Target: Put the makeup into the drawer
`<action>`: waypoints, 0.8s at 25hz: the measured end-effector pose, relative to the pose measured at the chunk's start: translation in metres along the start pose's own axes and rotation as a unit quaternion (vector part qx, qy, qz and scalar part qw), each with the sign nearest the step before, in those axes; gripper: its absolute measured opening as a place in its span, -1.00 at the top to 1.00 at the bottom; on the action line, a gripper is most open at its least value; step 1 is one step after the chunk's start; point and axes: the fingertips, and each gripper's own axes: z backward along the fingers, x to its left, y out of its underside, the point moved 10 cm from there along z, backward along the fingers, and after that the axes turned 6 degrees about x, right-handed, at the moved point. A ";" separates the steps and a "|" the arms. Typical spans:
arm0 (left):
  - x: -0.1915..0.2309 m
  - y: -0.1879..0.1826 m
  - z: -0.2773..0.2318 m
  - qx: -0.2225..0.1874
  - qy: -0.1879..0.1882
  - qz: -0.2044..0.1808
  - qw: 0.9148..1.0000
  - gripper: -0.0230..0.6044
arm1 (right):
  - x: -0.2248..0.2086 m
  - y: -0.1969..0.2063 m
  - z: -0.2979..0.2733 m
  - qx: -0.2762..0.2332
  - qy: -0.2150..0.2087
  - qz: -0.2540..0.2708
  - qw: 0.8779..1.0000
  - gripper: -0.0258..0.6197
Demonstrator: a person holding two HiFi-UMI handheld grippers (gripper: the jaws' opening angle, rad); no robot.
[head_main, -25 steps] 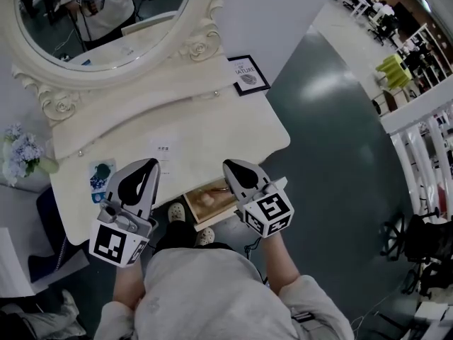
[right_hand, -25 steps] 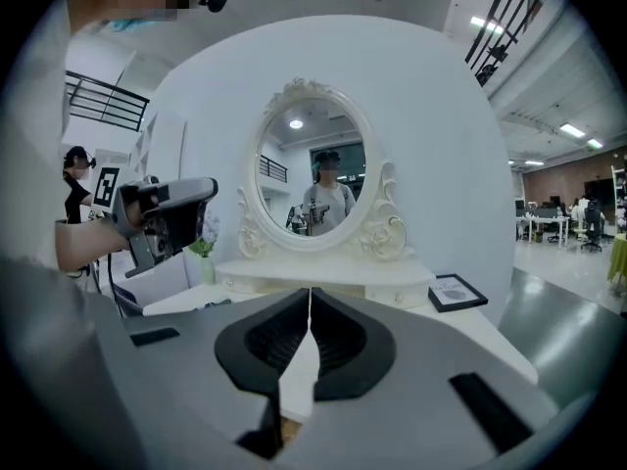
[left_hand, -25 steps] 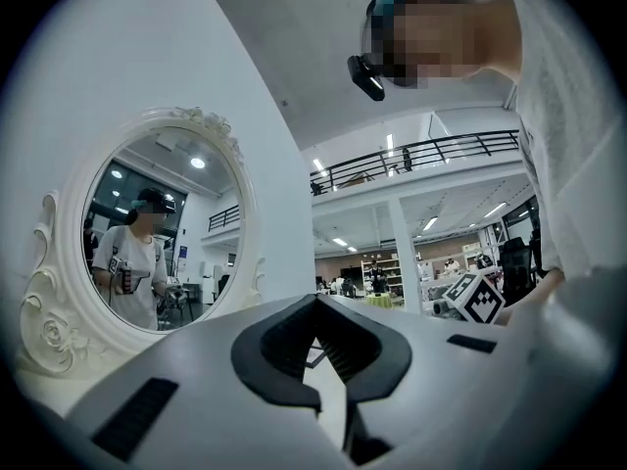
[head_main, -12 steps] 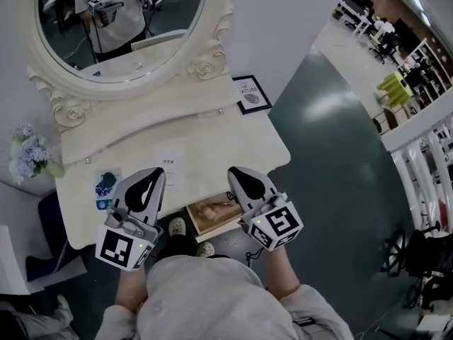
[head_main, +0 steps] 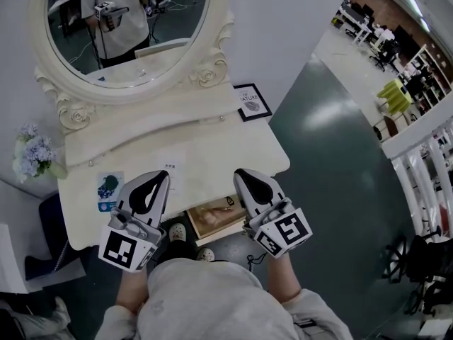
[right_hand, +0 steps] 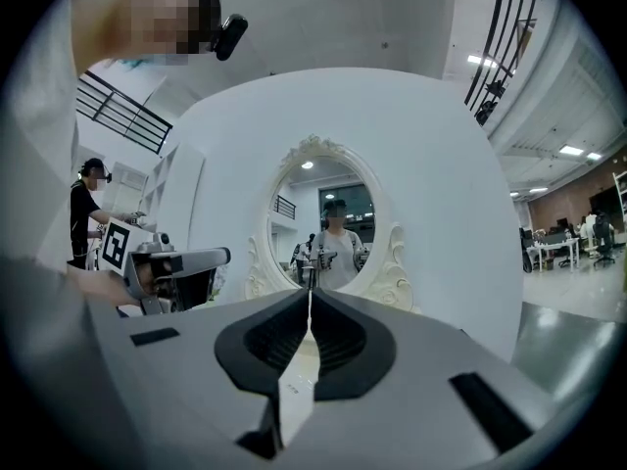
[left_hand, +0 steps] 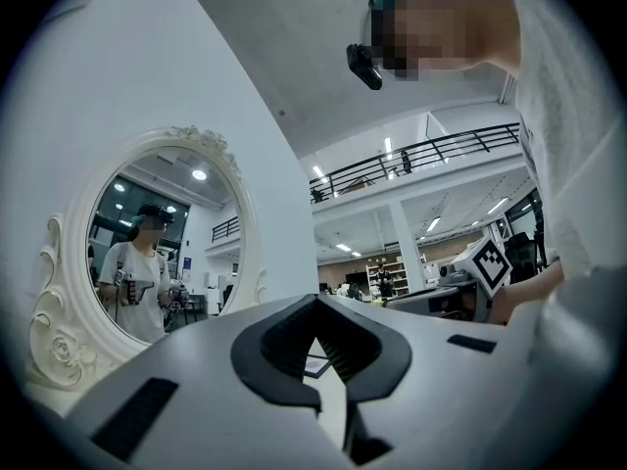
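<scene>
Head view: you hold two grey plastic grippers, each carrying one marker cube. The left gripper [head_main: 158, 181] and right gripper [head_main: 243, 177] hover above the front edge of one smooth cream vanity table [head_main: 212, 144]. Between them, lower down, one wood-lined drawer [head_main: 209, 218] stands open. A slim makeup item [head_main: 228, 202] lies at its back, too small to identify. One oval mirror in a carved cream frame [head_main: 207, 69] stands behind.

Left gripper view: the left gripper's [left_hand: 318, 311] black ridged jaws meet at the tips, gripping nothing.

Right gripper view: the right gripper's [right_hand: 310, 300] jaws are pressed together and hold nothing.
</scene>
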 end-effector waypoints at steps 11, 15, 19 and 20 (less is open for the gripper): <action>-0.009 -0.006 0.003 -0.008 0.003 -0.008 1.000 0.89 | 0.007 -0.017 0.015 -0.034 -0.002 0.008 0.999 0.85; -0.012 -0.004 0.008 0.010 0.006 -0.008 1.000 0.89 | 0.010 -0.020 0.020 -0.039 -0.001 0.011 0.999 0.85; -0.014 -0.006 0.008 0.001 0.004 -0.007 1.000 0.89 | 0.013 -0.020 0.023 -0.041 -0.002 0.015 0.999 0.85; -0.015 -0.008 0.008 -0.005 0.001 -0.006 1.000 0.89 | 0.013 -0.020 0.025 -0.043 -0.001 0.015 0.999 0.85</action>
